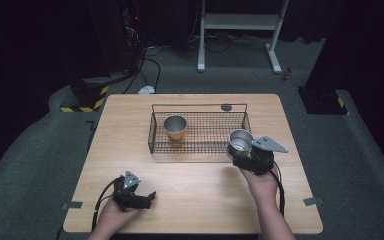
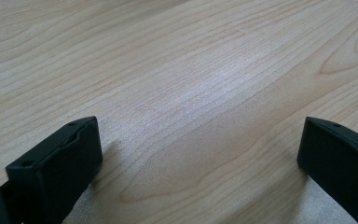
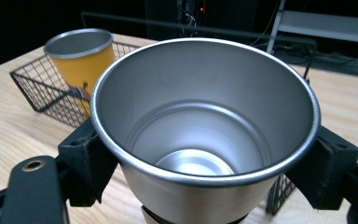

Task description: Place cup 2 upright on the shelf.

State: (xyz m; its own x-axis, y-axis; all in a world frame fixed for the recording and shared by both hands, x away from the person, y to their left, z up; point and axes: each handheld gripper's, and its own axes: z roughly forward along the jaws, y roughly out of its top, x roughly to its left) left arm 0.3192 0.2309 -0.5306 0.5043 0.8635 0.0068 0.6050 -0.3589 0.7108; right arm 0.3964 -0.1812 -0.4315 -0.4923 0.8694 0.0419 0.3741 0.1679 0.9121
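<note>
A silver metal cup point(image 1: 240, 140) point(image 3: 205, 140) is held upright off the table by my right gripper point(image 1: 245, 156) point(image 3: 205, 172), which is shut on its sides, at the right front corner of the black wire basket point(image 1: 200, 131) point(image 3: 42, 88). Inside the basket stands an orange cup point(image 1: 175, 130) point(image 3: 80, 63) with a metal rim. My left gripper point(image 1: 147, 198) point(image 2: 200, 158) rests low over the wooden table point(image 1: 195, 200) near the front left, open, with bare wood between its jaws.
The basket sits in the middle of the table, its long side facing me. A small dark disc point(image 1: 226, 107) lies behind the basket. Beyond the table are a white stand point(image 1: 240, 22) and cables on the grey floor.
</note>
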